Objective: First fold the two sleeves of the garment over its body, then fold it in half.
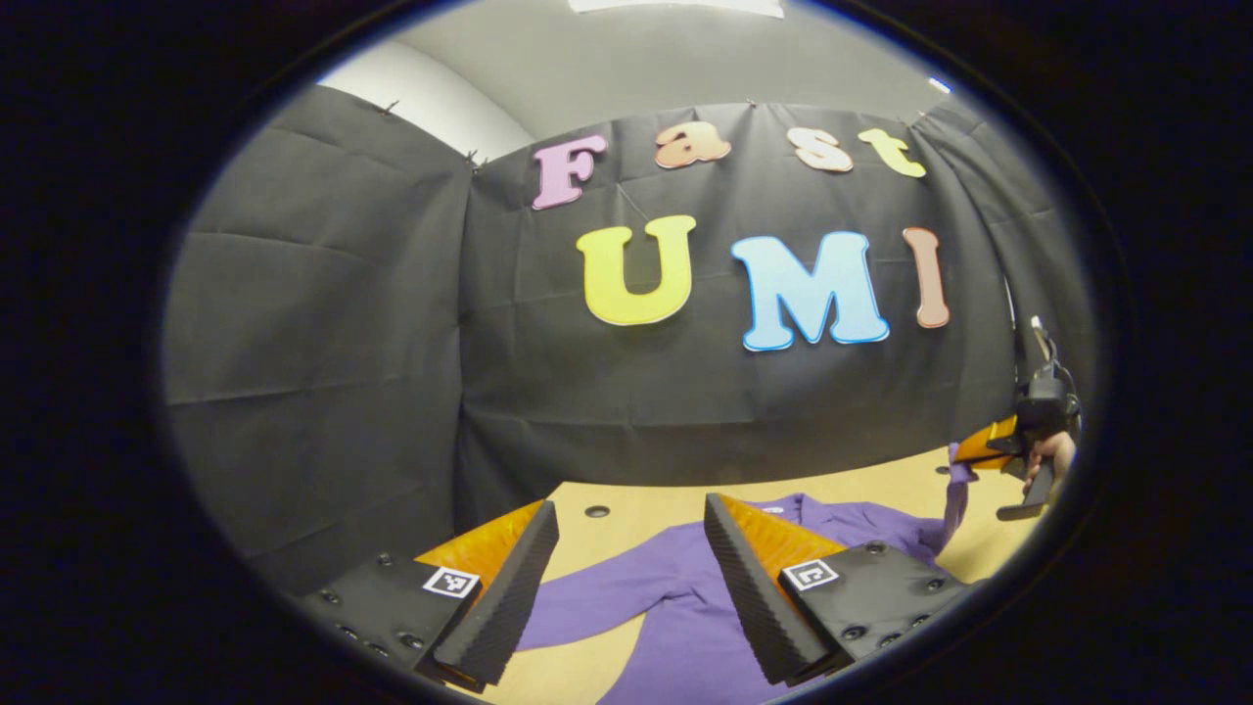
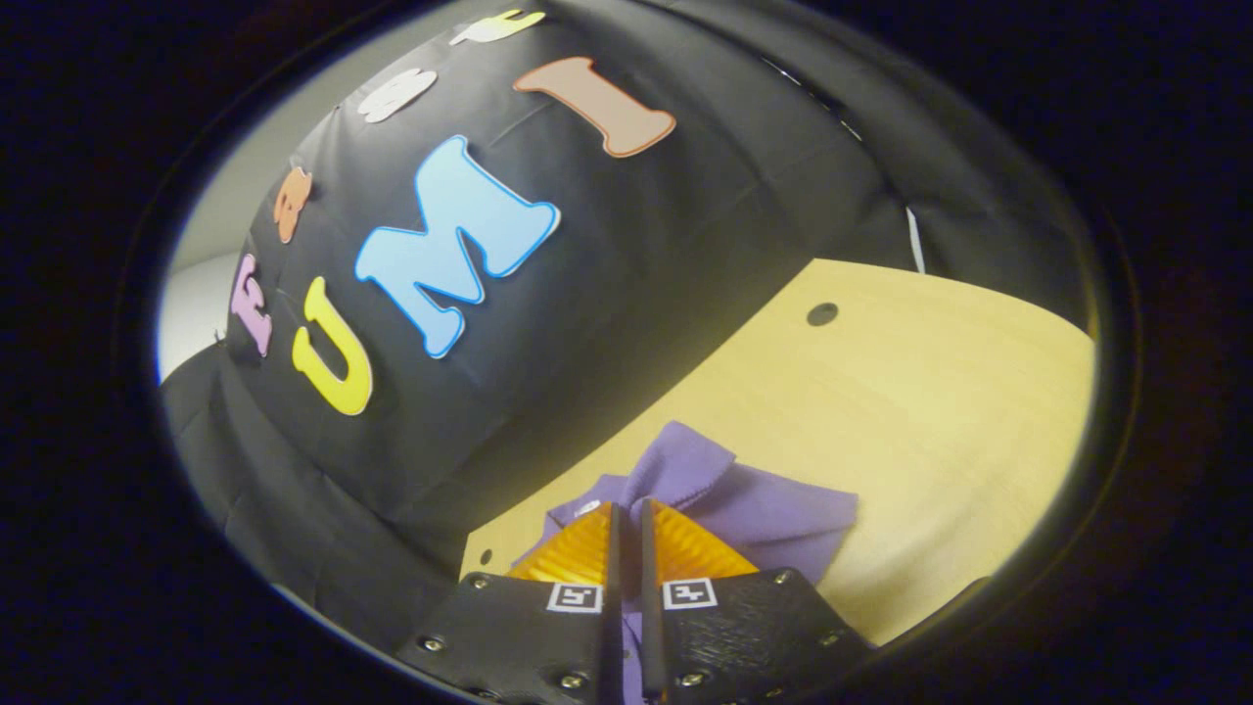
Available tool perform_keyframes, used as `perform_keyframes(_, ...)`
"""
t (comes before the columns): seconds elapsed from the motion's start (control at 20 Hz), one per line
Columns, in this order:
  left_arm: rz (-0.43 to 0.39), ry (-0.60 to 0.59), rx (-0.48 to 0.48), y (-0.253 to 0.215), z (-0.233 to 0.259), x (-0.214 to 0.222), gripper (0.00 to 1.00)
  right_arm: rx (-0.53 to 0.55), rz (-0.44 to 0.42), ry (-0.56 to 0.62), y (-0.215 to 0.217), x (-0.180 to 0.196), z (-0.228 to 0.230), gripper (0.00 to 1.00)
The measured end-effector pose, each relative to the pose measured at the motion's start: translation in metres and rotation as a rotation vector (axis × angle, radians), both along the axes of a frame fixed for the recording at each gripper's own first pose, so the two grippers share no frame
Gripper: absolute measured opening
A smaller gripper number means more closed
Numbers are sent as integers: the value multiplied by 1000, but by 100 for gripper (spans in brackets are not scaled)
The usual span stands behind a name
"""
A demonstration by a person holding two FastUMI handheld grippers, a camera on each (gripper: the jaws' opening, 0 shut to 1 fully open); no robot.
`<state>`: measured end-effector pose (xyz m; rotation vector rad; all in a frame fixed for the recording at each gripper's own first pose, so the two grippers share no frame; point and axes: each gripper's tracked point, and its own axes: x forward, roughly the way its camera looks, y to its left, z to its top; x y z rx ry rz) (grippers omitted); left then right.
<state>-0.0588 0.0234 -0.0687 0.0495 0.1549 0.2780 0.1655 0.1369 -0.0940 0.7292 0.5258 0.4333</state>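
Note:
A purple long-sleeved garment (image 1: 685,587) lies on the wooden table (image 1: 636,509), collar toward the wall. My left gripper (image 1: 626,578) hangs open just above it, over the near sleeve and body, holding nothing. At the far right of the left gripper view, a hand holds the right gripper (image 1: 989,446), which has lifted the other sleeve (image 1: 954,509) off the table. In the right gripper view my right gripper (image 2: 626,509) is shut on that sleeve's cuff (image 2: 685,470), cloth bunching out past the fingertips and hanging down to the tabletop.
The black cloth wall (image 1: 323,343) rises right behind the table's far edge. A small round hole (image 2: 822,314) sits in the bare wood (image 2: 930,411) to the right of the sleeve, and another hole (image 1: 597,511) lies near the collar.

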Motion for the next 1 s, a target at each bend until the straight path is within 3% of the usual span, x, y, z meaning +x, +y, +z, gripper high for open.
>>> perform_keyframes(0.35,49,10,-25,16,-21,7,100,20,150,-33,95,7,13,7)
perform_keyframes(0.75,115,35,-15,39,-38,-6,99,-29,382,-46,219,-29,-16,7)
perform_keyframes(1.0,146,44,-3,61,-38,-20,100,-79,466,-54,273,-53,-32,7)
